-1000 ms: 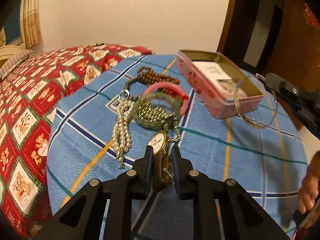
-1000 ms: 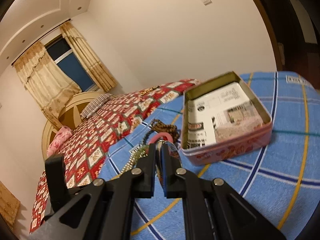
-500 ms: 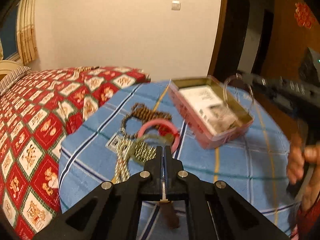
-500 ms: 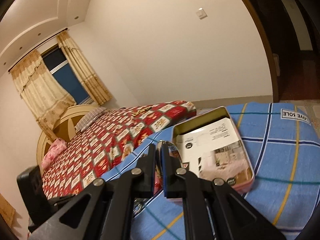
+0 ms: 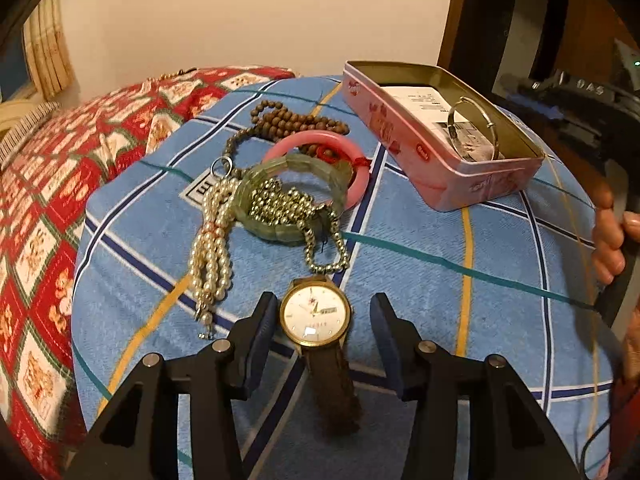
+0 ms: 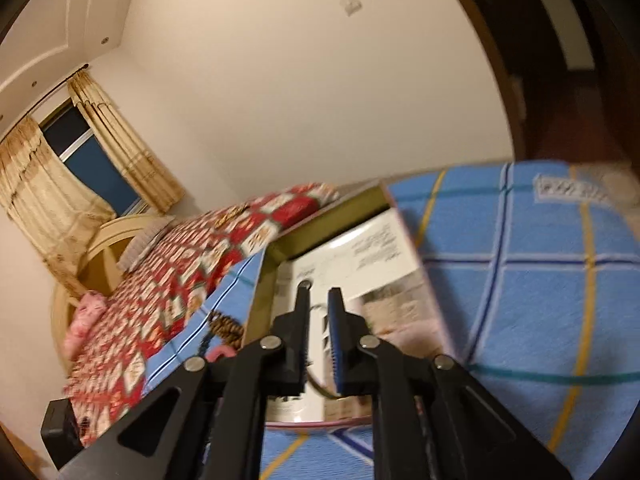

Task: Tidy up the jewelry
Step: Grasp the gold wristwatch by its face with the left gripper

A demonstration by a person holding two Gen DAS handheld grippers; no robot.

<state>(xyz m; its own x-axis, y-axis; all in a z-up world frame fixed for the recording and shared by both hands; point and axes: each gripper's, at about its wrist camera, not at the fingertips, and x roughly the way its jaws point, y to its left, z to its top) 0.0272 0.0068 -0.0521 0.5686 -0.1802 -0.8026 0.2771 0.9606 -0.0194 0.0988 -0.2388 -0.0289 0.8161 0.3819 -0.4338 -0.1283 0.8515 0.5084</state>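
Cream walls — curtained window, red-quilted bed.

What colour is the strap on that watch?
Dark brown; the watch strap shows best in the left wrist view.

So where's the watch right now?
In the left wrist view, the watch lies face up on the blue checked cloth, between the opening fingers of the left gripper, just below the gold bead chain.

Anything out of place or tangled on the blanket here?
Yes: the jewelry heap is tangled, gold beads spilling through the green bracelet. The silver bangle leans tilted inside the pink tin.
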